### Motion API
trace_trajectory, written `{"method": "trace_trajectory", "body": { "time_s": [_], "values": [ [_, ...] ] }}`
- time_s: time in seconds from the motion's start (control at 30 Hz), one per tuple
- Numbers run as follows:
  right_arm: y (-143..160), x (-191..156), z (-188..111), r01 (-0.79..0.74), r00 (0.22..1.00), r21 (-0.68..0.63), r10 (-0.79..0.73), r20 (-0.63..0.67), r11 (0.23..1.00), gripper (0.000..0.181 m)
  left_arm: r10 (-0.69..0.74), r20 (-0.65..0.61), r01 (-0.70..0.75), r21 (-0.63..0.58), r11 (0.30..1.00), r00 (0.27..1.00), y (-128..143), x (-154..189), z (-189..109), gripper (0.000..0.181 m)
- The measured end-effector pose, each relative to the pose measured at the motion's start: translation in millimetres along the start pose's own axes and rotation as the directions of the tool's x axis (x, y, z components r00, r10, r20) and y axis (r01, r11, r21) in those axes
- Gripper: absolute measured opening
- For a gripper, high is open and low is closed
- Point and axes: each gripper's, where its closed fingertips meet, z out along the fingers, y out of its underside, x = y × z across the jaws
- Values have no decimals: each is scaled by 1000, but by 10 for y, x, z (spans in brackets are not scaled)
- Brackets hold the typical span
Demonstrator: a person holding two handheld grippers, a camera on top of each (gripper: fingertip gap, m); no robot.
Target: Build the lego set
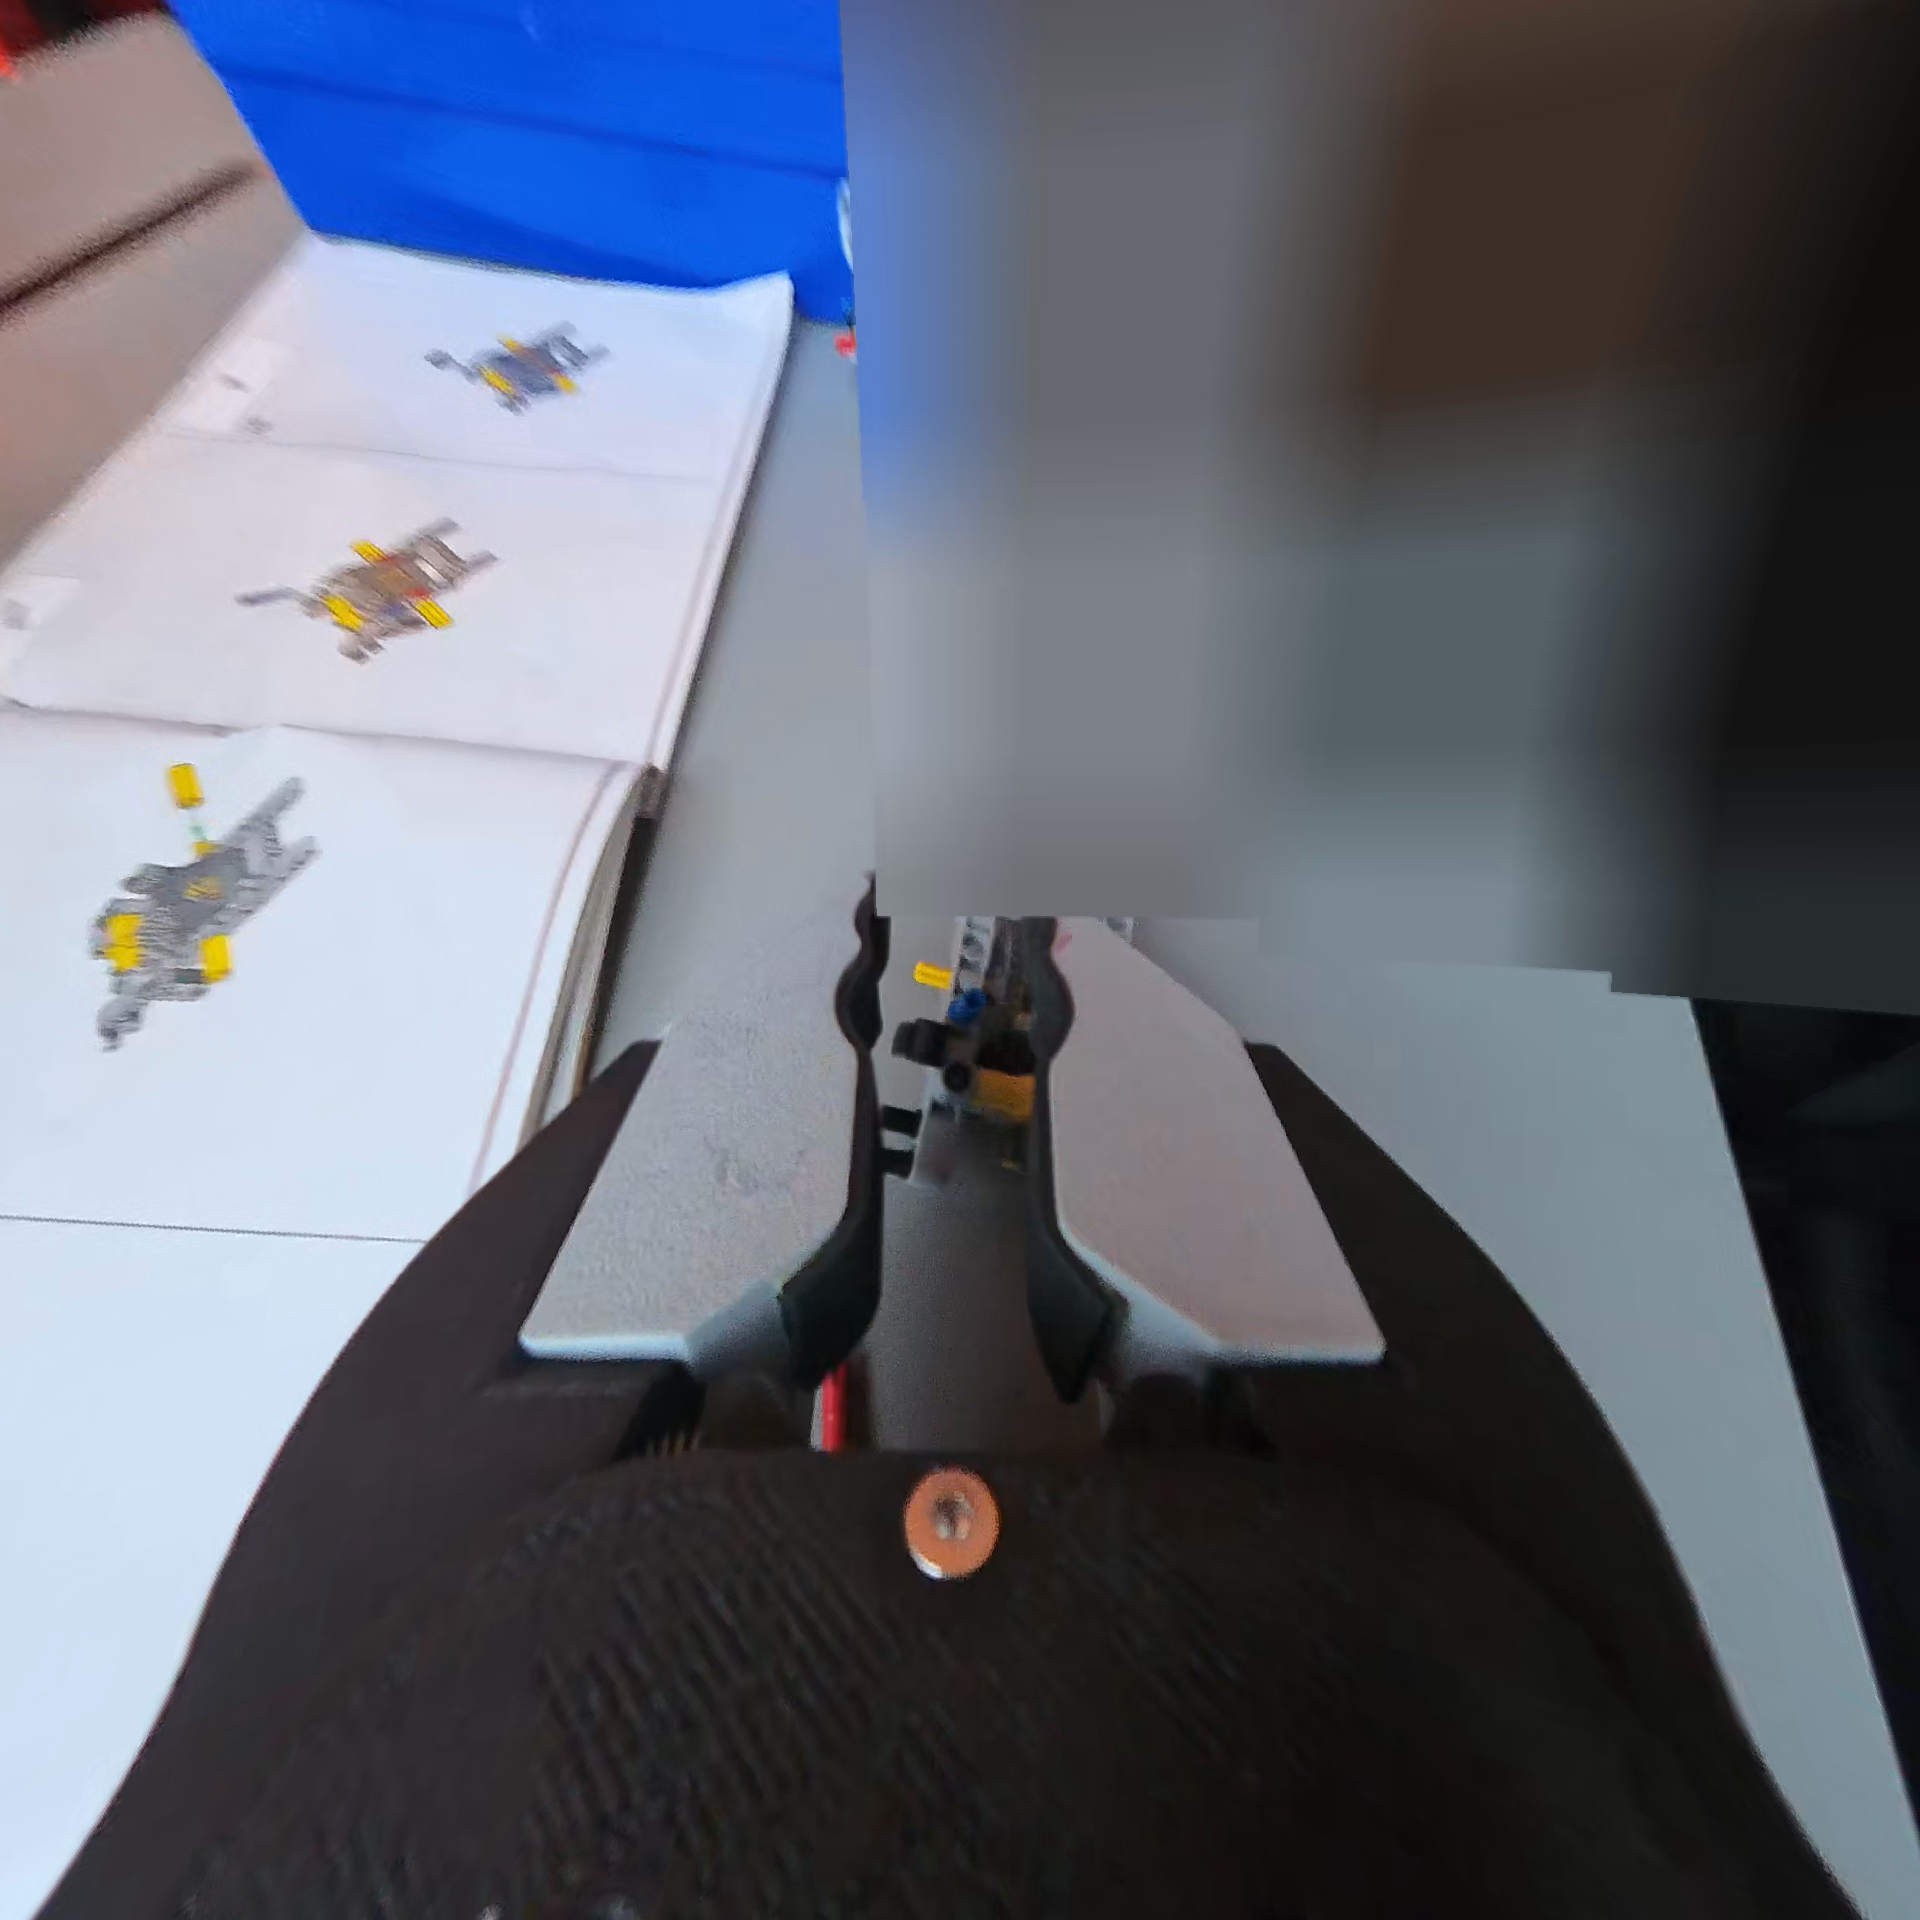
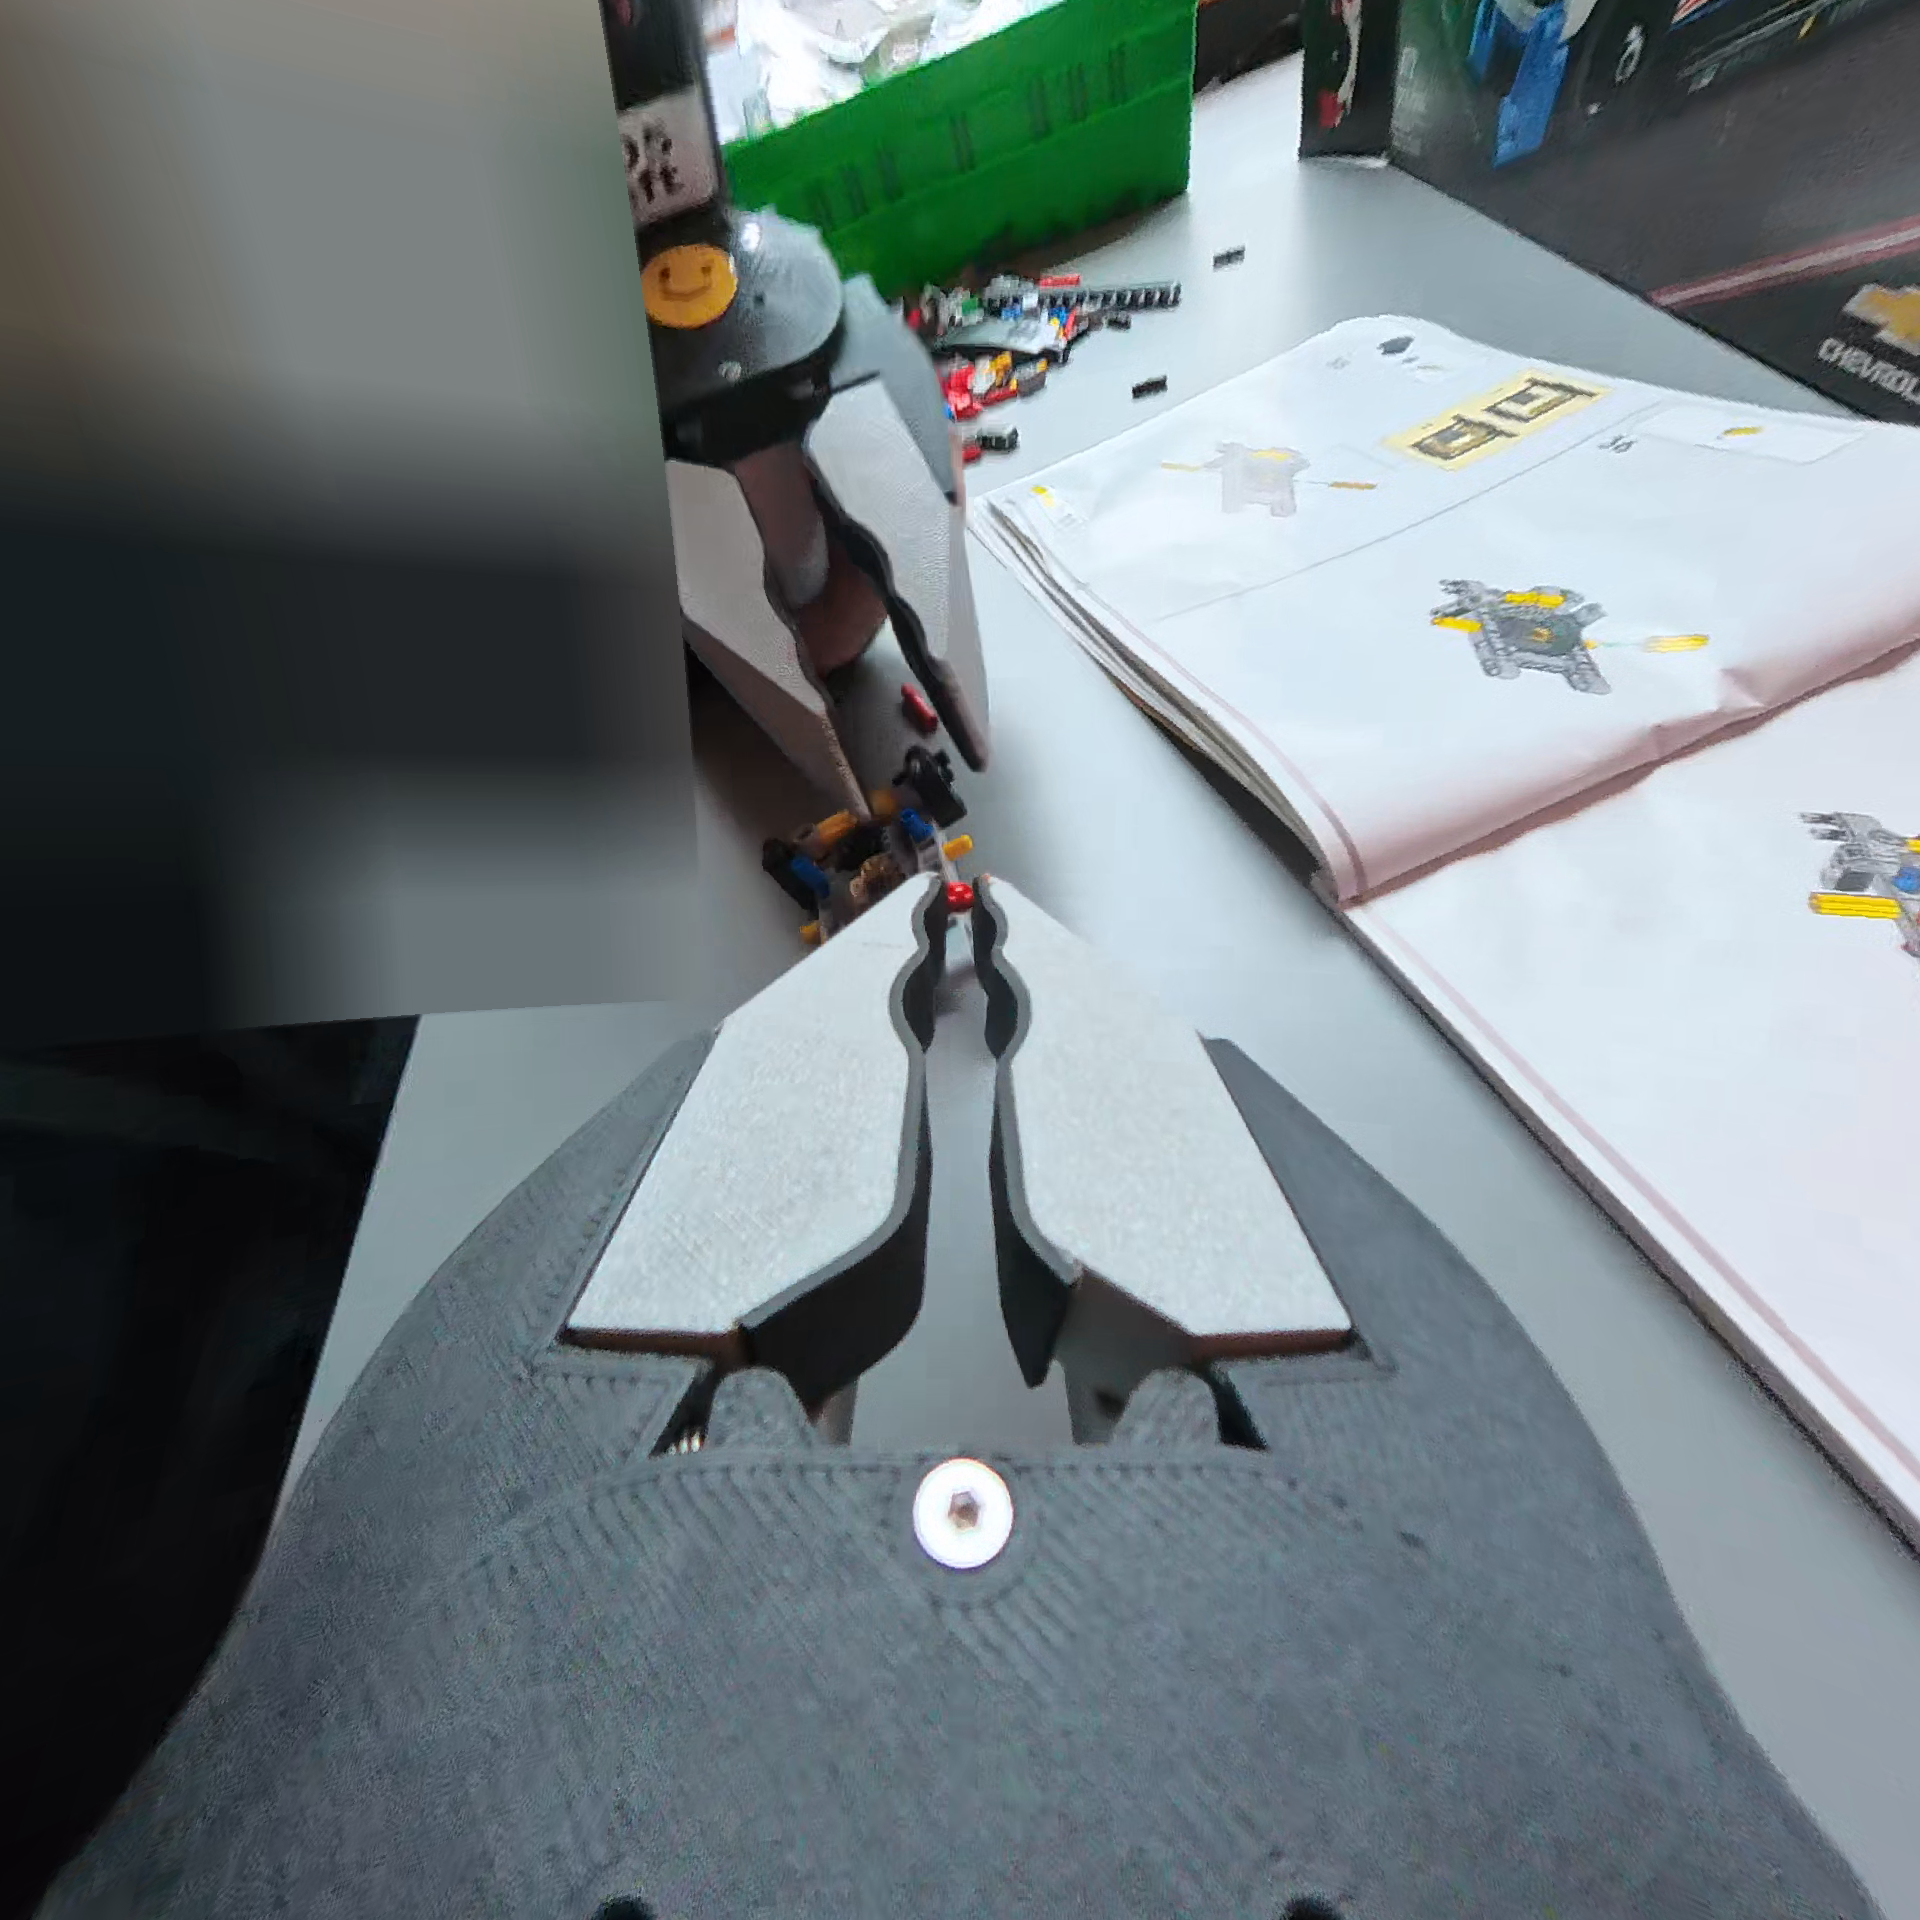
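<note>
A small grey lego assembly (image 1: 977,1081) with yellow, blue and black parts sits between the fingers of my left gripper (image 1: 961,966), which is shut on it. The fingertips are partly hidden by a blurred patch. In the right wrist view the left gripper (image 2: 914,784) points down at the table and holds the assembly (image 2: 862,857) on the grey tabletop. My right gripper (image 2: 958,904) is shut on a small red piece (image 2: 958,891) at its tips. The red piece is right beside the assembly's near edge.
An open instruction booklet (image 2: 1507,644) lies to the right; it also shows in the left wrist view (image 1: 364,623). Beyond are a pile of loose parts (image 2: 1018,332), a green bin (image 2: 987,145), the dark set box (image 2: 1714,156) and a blue bin (image 1: 520,125). Tip to tip, the grippers are about 5 centimeters apart.
</note>
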Motion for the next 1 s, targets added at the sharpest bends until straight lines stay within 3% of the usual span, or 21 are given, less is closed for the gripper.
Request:
{"method": "trace_trajectory", "body": {
  "time_s": [0.2, 0.37, 0.53, 0.87, 1.0],
  "values": [
    [161, -49, 201, 139, 986, -169, -152, -64, 976, 1, 36, -46, -40, -96, 995, 998, 95, -5, 68, 17],
    [125, -102, 279, 152, 985, -210, -166, -53, 966, 1, 25, -108, -39, -131, 991, 994, 108, -2, 129, 22],
    [87, -76, 282, 166, 979, -249, -190, -74, 954, 1, 29, -156, -62, -214, 975, 987, 203, 0, 169, 17],
    [158, -96, 367, 244, 952, -400, -297, -76, 883, 2, 10, -213, -51, -188, 981, 977, 211, 89, 173, 8],
    [186, -102, 379, 266, 945, -442, -322, -57, 857, 2, 39, -194, -75, -181, 981, 980, 208, 72, 166, 15]
  ]
}}
